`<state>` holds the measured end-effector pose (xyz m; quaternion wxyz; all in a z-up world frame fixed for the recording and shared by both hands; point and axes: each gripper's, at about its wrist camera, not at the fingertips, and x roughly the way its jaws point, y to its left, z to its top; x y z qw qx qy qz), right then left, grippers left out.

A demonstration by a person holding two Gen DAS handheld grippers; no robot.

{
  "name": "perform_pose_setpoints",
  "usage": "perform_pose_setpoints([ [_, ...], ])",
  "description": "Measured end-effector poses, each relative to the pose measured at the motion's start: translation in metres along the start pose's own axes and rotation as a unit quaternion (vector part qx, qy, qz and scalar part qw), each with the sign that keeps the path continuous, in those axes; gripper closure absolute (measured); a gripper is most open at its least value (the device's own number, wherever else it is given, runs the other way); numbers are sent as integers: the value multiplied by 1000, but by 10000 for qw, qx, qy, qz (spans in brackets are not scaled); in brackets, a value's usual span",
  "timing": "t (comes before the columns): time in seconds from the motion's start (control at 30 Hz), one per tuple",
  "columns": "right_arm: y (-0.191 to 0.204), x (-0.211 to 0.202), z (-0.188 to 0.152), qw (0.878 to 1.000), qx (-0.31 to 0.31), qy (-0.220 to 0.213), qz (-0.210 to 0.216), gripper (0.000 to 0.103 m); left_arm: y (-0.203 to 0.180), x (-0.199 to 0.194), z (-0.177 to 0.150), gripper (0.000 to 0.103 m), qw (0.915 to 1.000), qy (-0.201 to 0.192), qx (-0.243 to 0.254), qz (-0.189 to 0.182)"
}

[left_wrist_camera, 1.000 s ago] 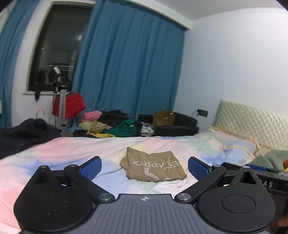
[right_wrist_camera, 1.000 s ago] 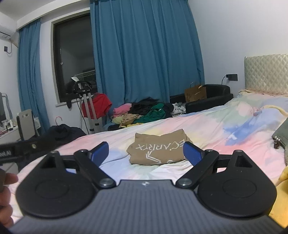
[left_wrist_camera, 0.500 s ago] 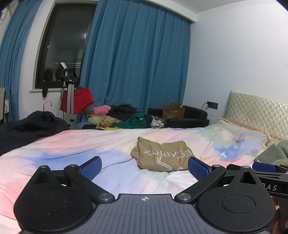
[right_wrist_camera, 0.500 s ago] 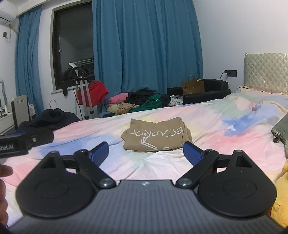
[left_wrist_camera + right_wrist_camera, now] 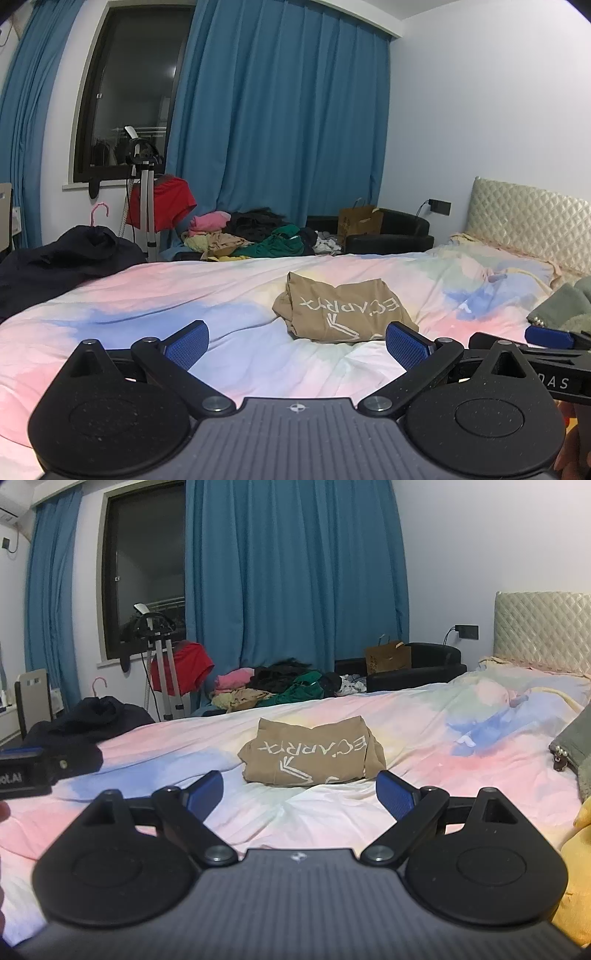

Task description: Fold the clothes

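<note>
The tan shirt (image 5: pixel 312 755) lies folded in a squat bundle mid-bed (image 5: pixel 424 738), its long axis running left to right, dead ahead of the right gripper (image 5: pixel 299 794) and a little right of the left gripper (image 5: pixel 297 341). Both sets of fingers are spread wide and hold nothing. Neither touches the cloth; the right one looks nearer. Since a second ago both grippers have levelled out, and the bundle looms larger in the right view

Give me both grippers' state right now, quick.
Left gripper: open, holding nothing.
Right gripper: open, holding nothing; the tan shirt lies folded on the bed beyond.
</note>
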<state>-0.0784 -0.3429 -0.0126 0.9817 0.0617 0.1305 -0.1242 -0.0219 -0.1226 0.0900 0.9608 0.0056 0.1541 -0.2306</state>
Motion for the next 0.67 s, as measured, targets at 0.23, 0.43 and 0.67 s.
perform_pose_setpoints([
  [0.23,-2,-1,2,10000,69,7,12,12,-2,-2,-1,0,10000,-48,29,8],
  [0.43,-3,0,2,9999,98,28,26,12,-2,-3,0,0,10000,-73,31,26],
  [0.67,-4,0,2,9999,105,34,26,12,-4,-3,-1,0,10000,-58,61,-12],
])
